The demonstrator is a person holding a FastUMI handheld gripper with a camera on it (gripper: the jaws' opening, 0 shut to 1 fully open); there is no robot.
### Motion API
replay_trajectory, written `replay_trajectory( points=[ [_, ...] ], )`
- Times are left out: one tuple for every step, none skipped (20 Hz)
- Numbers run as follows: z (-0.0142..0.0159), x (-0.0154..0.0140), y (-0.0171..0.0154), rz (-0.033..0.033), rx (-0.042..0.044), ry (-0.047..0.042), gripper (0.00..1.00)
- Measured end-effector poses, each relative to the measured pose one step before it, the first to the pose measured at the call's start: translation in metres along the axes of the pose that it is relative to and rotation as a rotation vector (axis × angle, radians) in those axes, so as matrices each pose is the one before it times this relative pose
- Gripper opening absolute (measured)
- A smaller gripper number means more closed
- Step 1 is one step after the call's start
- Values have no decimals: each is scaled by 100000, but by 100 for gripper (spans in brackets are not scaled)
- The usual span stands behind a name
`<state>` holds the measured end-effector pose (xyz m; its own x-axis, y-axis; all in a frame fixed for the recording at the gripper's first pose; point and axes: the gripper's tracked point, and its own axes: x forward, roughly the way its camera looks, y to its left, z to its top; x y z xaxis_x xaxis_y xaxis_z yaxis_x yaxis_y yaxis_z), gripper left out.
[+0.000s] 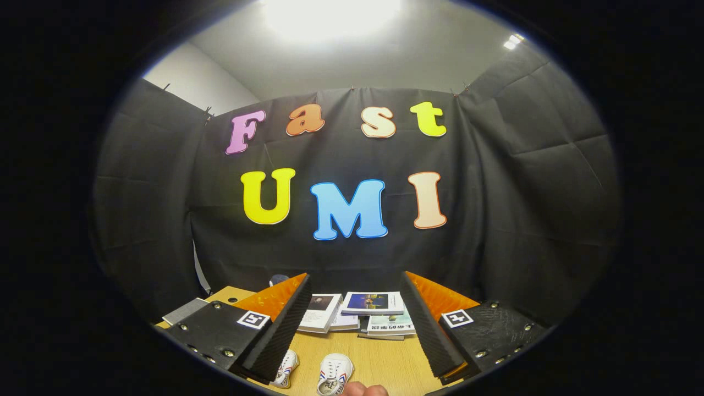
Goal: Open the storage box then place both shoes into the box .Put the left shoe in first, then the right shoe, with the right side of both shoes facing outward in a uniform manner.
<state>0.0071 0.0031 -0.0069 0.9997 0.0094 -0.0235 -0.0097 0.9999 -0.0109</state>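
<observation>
Gripper point(352, 324) spread wide, empty — two shoes point(335, 374) on table point(385, 363) between fingers, books point(374, 302) beyond.

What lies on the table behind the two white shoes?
Beyond the white shoes, several books lie on the wooden table, framed by the open gripper fingers. Lower books are partly covered by upper ones; the fingers hide whatever sits alongside.

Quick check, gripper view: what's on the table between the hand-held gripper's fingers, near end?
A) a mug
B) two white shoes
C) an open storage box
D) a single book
B: a pair of white shoes sits on the wooden table between the open fingers of the hand-held gripper, with books lying beyond them.
</observation>
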Motion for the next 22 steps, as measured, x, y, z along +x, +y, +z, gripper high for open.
replay_trajectory(
  points=[
    [-108, 52, 14, 155, -41, 352, 98],
    [-265, 98, 10, 139, -15, 339, 98],
    [-226, 92, 173, 346, 184, 576, 98],
    [-483, 181, 198, 603, 377, 718, 98],
    [-389, 212, 246, 719, 786, 1003, 98],
    [-365, 228, 398, 1453, 968, 553, 98],
    [-170, 299, 517, 1897, 1013, 68, 98],
    [-199, 356, 545, 1997, 917, -80, 98],
    [-345, 402, 380, 1447, 517, 738, 98],
    [-762, 401, 366, 1701, 415, 1326, 98],
    [-573, 406, 555, 1899, 656, 1490, 98],
    [-507, 477, 622, 1938, 825, 983, 98],
    [-441, 573, 703, 2307, 824, 656, 98],
    [-661, 706, 860, 2917, 1297, 1308, 98],
    [-840, 756, 1114, 3861, 1835, 2083, 99],
    [-1207, 778, 1191, 3891, 2813, 3051, 99],
    [-882, 679, 1331, 4829, 3090, 2788, 99],
    [-782, 819, 1352, 4346, 2292, 2209, 99],
    [-704, 845, 832, 3080, 1547, 1910, 99],
    [-822, 736, 623, 2553, 1073, 1922, 99],
    [-838, 835, 474, 1886, 1355, 2413, 99],
    [-993, 793, 518, 2189, 2308, 2549, 99]
  ],
)
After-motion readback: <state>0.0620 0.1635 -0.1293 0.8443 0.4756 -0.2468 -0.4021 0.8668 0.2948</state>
